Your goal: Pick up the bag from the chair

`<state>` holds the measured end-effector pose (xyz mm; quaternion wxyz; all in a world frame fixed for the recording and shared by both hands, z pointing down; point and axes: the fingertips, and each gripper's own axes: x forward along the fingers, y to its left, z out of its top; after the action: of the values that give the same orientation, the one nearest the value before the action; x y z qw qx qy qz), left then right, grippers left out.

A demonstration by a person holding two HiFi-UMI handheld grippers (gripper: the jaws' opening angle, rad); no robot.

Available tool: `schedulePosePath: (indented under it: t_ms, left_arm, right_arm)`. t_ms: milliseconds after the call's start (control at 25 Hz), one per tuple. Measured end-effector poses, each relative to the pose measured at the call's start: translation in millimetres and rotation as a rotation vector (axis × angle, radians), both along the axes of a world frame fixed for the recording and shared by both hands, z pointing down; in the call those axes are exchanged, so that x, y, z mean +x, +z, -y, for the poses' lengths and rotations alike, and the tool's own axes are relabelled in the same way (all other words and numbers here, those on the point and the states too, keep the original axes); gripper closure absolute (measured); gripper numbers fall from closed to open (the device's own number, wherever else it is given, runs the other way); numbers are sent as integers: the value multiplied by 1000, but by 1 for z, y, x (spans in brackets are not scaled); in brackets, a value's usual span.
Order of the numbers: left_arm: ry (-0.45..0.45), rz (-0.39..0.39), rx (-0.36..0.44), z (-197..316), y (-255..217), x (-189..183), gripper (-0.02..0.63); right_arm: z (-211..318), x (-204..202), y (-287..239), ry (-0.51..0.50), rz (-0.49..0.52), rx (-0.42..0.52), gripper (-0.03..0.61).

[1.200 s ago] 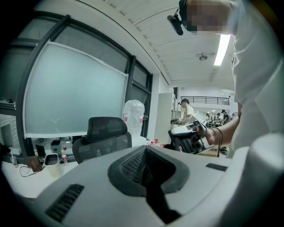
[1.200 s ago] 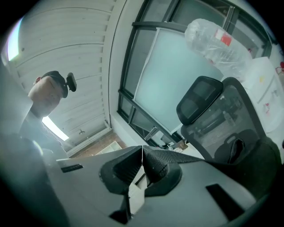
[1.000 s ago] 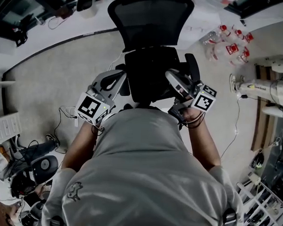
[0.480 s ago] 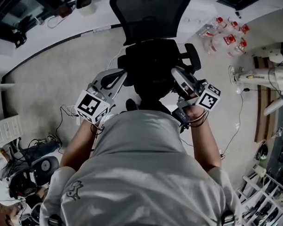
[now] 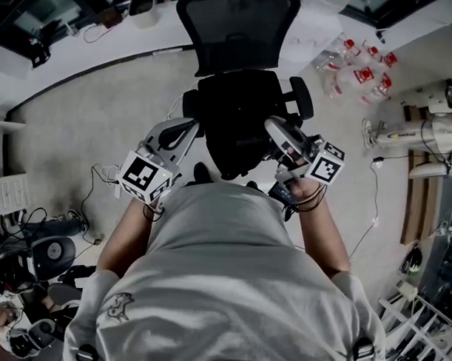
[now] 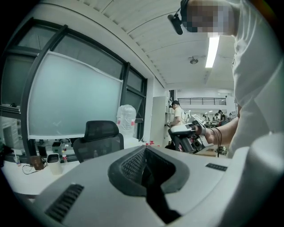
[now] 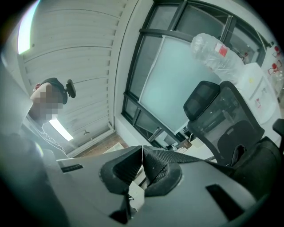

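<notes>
- Head view, looking steeply down: a person (image 5: 230, 287) in a grey shirt fills the lower half of the frame, with both arms reaching up the picture toward a black office chair (image 5: 235, 28) at upper centre.
- A black bag (image 5: 239, 136) sits on the chair's seat, below the mesh backrest and between the two armrests. It hangs over the seat's near edge toward the person.
- The left gripper (image 5: 189, 125) is left of centre, with its marker cube nearest the person. Its tip lies at the left edge of the seat, just beside the left armrest.
- The left gripper view shows its claw pressed together with nothing between the pads. Beyond it are the chair's backrest and a white cup (image 6: 54, 163) on a desk (image 6: 26, 179).
- The right gripper (image 5: 272, 126) is right of centre, and its tip overlaps the bag's right side in the head view. Whether it touches the bag I cannot tell.
- The right gripper view shows its claw pressed together and pinching nothing. The chair and the dark bag sit off to the right of the frame, apart from the jaws.
- Clear bottles (image 5: 356, 66) with red caps lie at the upper right.
- Cables (image 5: 100, 179) trail over the grey floor (image 5: 80, 126) at the left.
</notes>
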<state>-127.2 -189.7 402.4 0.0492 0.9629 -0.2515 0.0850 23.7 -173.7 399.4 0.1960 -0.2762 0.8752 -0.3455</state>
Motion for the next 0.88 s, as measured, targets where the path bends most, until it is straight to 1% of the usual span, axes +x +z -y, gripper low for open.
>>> schedulePosePath:
  t_ms: [200, 440, 680, 880]
  left_arm:
    - [-35, -1, -16, -33, 5, 39, 601]
    - [-101, -6, -29, -82, 14, 84, 601]
    - [-179, -14, -33, -122, 15, 106, 601]
    - [-209, -10, -23, -146, 11, 112, 601]
  right_arm:
    - [-27, 18, 2, -75, 9, -11, 545]
    - [-66, 50, 7, -155, 14, -12, 545]
    - [-99, 80, 8, -212, 2, -11, 545]
    - [-123, 100, 16, -223, -14, -29, 545]
